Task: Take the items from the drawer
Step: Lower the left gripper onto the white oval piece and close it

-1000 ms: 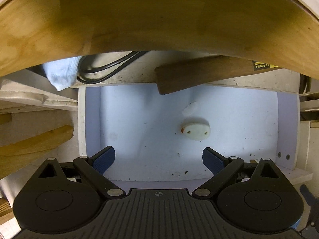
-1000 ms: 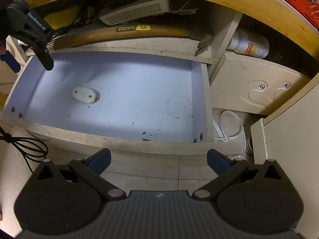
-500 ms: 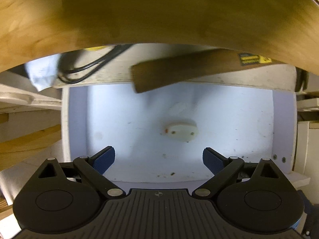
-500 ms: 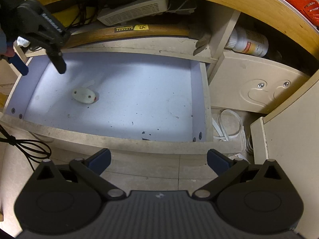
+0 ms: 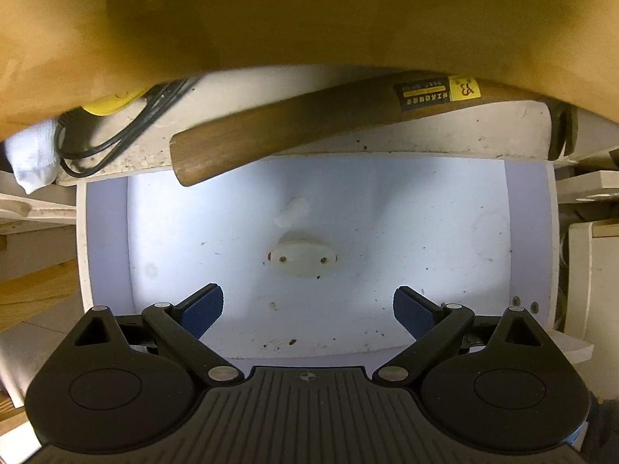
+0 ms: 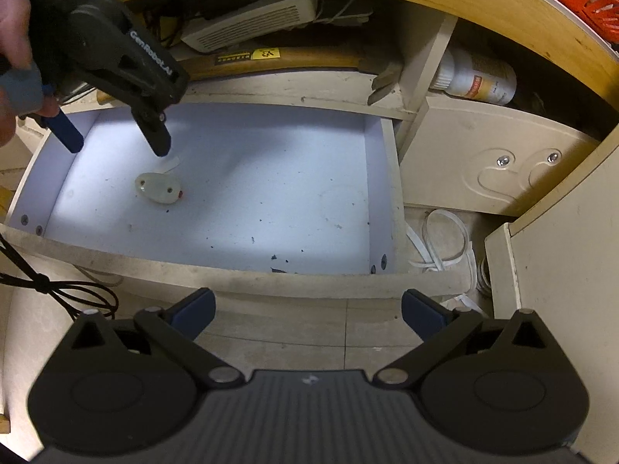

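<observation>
The small white oval piece [image 5: 303, 260], a pale plastic thing with two screws on its top face and a red spot at one end, lies flat on the floor of the open drawer [image 5: 104, 232]. A scrap of white tape or paper [image 5: 292, 210] lies just beyond it, near but seemingly not touching.

In the left wrist view the oval sits straight ahead of the left gripper [image 5: 308, 307], between the lines of the two fingers [image 5: 203, 309] and a little beyond their tips. Its long axis runs across the gap, from one finger toward the other, so closing as they stand would pinch it end to end; a turn of the wrist would take it across the narrow width instead. The fingers are spread wide with nothing between them.

From the right wrist view, the left gripper [image 6: 116, 147] hangs over the far left corner of the drawer, tips pointing down, with the oval [image 6: 158, 189] just below and beside the nearer tip, not touching. The right gripper [image 6: 308, 309] is well apart, outside the drawer's front wall, its fingers also wide apart and empty. The left hand is clearly the nearer one for the pick.

Behind the drawer, a wooden hammer handle [image 5: 309, 127] rests on the ledge, and black cables [image 5: 127, 135] loop at the left.
</observation>
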Demonstrator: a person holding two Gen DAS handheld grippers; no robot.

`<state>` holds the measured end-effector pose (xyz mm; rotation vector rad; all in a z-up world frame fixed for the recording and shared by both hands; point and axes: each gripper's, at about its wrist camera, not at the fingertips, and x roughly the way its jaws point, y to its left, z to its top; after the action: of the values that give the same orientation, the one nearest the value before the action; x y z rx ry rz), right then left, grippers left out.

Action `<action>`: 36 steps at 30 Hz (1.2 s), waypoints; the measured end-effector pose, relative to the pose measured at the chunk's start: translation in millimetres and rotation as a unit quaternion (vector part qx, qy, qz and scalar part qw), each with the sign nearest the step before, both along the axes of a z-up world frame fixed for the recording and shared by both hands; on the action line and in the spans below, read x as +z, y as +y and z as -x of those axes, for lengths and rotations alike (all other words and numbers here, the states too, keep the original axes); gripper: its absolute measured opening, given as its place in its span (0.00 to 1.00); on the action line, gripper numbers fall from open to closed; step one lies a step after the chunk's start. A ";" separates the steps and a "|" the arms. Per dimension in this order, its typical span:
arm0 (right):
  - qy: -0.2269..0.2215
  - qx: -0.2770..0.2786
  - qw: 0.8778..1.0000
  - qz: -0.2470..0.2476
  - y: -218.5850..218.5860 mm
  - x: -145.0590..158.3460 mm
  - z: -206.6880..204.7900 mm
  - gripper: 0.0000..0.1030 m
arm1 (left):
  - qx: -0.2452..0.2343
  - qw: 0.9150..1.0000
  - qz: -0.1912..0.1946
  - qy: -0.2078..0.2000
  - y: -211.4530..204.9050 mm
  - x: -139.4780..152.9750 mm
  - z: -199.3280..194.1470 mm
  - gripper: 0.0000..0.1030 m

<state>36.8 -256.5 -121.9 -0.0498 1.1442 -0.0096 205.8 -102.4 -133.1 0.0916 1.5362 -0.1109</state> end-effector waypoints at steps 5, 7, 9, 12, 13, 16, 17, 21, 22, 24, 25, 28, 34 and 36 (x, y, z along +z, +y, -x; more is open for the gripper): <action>0.001 0.000 1.000 -0.003 -0.5 -0.2 -0.5 1.00 | 0.003 1.000 -0.003 -0.002 0.8 -10.6 1.8 0.94; 0.001 0.001 1.000 -0.003 -0.4 -0.4 -0.5 1.00 | 0.005 1.000 -0.002 -0.002 1.3 -15.5 1.8 0.94; 0.001 0.000 1.000 -0.004 -0.9 -0.5 -0.6 1.00 | 0.005 1.000 -0.002 -0.002 1.7 -20.6 3.0 0.94; 0.002 -0.003 1.000 -0.007 -1.5 -0.4 -1.5 1.00 | 0.004 1.000 -0.003 -0.003 2.0 -30.3 5.4 0.94; 0.002 -0.003 1.000 -0.008 -1.4 -0.1 -1.6 1.00 | 0.004 1.000 -0.004 -0.003 1.9 -33.7 6.4 0.94; -0.001 -0.005 1.000 -0.013 -0.6 1.8 -1.7 1.00 | 0.011 1.000 -0.004 -0.009 2.4 -43.6 6.4 0.94; -0.002 -0.004 1.000 -0.014 -0.2 2.8 -1.7 1.00 | 0.014 1.000 -0.002 -0.009 3.2 -46.5 6.0 0.94; -0.003 -0.004 1.000 -0.020 1.2 4.0 -1.8 1.00 | 0.020 1.000 -0.002 -0.007 3.4 -58.9 4.3 0.94; -0.002 -0.005 1.000 -0.022 1.3 4.3 -1.8 1.00 | 0.020 1.000 -0.003 -0.007 2.8 -62.2 4.2 0.94; -0.002 -0.004 1.000 -0.025 2.2 5.2 -1.5 1.00 | 0.017 1.000 -0.006 -0.008 1.2 -68.9 4.4 0.94; -0.002 -0.003 1.000 -0.027 2.6 5.8 -1.3 1.00 | 0.017 1.000 -0.007 -0.008 0.6 -72.3 4.3 0.94; -0.003 -0.001 0.999 -0.034 4.0 7.9 -0.8 1.00 | 0.018 1.000 -0.005 -0.008 0.0 -82.3 3.9 0.94; -0.003 0.003 0.999 -0.043 7.8 10.5 -1.1 1.00 | 0.023 1.000 -0.009 -0.016 1.5 -96.7 3.2 0.94; -0.002 0.004 0.999 -0.046 8.7 10.6 -1.4 1.00 | 0.021 1.000 -0.012 -0.020 0.5 -97.1 3.1 0.94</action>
<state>38.2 -247.8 -111.4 0.0280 1.1383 0.0510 202.7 -101.9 -230.2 0.0805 1.4978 -0.0580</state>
